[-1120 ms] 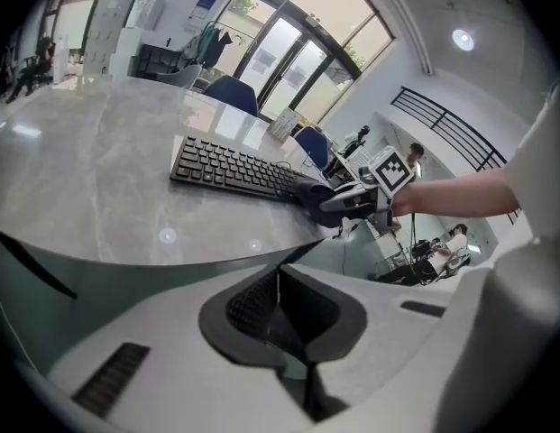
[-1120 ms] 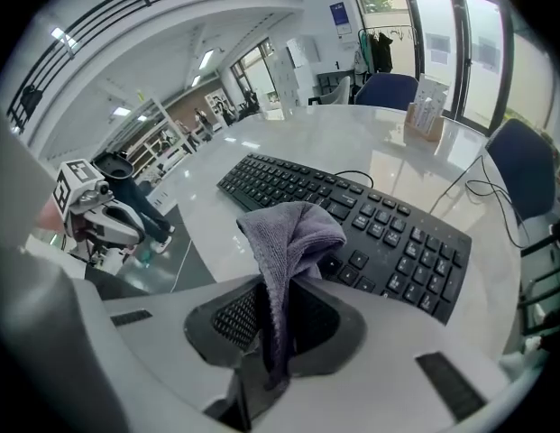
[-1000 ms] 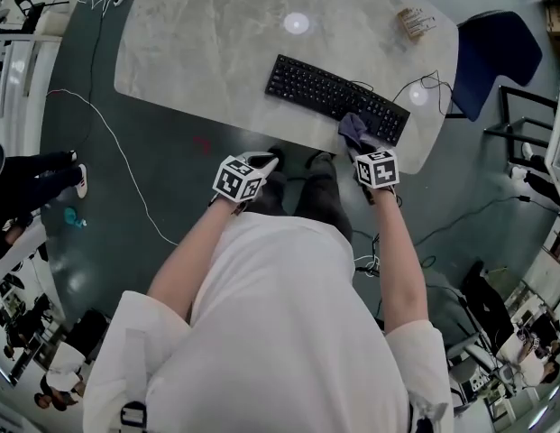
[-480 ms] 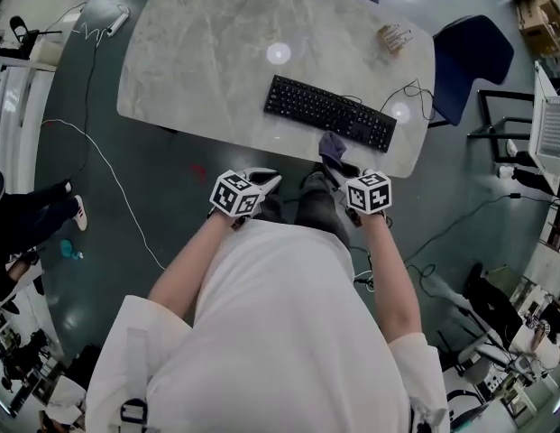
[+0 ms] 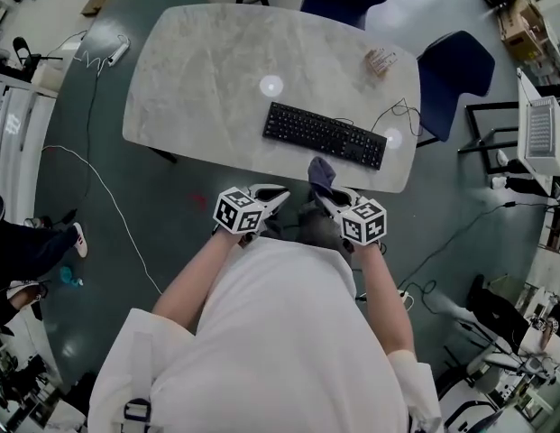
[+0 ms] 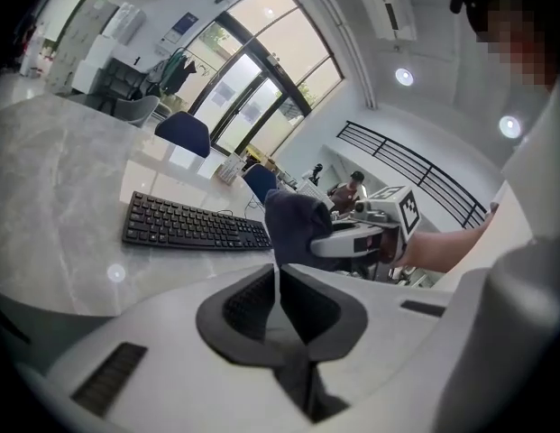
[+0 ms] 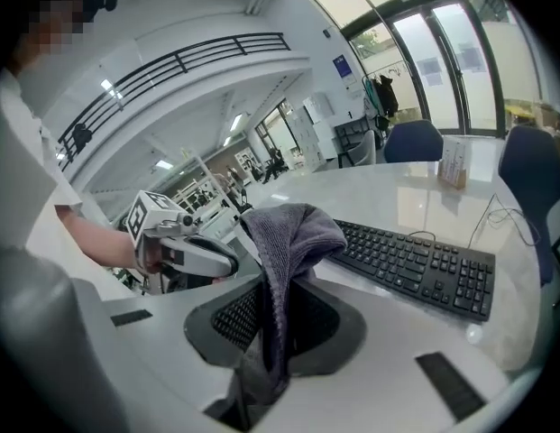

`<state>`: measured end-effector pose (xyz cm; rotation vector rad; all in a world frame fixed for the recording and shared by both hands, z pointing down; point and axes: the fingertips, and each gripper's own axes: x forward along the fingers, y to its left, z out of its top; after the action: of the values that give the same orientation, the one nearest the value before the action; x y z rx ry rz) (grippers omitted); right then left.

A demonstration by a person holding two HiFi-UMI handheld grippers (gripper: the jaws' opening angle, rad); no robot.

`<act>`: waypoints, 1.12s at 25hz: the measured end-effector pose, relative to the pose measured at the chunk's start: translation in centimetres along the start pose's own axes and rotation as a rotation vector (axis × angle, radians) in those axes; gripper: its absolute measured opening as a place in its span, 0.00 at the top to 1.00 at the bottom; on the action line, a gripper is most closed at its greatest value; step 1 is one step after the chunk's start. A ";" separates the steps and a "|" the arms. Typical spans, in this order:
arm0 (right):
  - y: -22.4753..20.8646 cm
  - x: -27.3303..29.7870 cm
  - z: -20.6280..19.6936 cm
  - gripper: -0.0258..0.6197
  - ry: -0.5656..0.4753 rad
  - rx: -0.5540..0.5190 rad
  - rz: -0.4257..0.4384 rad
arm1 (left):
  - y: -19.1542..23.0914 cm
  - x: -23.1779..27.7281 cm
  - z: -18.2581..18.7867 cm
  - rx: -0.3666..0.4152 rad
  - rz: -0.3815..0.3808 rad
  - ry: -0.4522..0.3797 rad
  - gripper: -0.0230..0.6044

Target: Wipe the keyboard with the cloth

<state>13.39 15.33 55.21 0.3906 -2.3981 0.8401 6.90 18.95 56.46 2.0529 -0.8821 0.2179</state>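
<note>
A black keyboard lies on the marble table, towards its near right. My right gripper hangs just off the table's near edge, shut on a dark grey-blue cloth that stands clear of the keyboard. In the right gripper view the cloth drapes over and down between the jaws, with the keyboard beyond it. My left gripper is beside it, also off the table, shut with nothing in it. The left gripper view shows the keyboard and the cloth ahead.
A small box sits at the table's far right corner, and the keyboard's cable loops near the right edge. Blue chairs stand right of and behind the table. A white cord trails over the floor at left.
My right gripper has drawn the cloth back off the keyboard's right end, past the table's near edge, toward my body. The left gripper stays beside it.
</note>
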 end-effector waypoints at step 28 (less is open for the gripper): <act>-6.8 -21.5 3.0 0.85 -0.356 -0.002 -0.307 | -4.8 -5.9 9.2 0.148 0.325 -0.213 0.95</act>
<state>32.27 10.05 43.71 0.9496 -2.5606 0.6712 4.21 16.61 45.10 2.0857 -1.3688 0.2485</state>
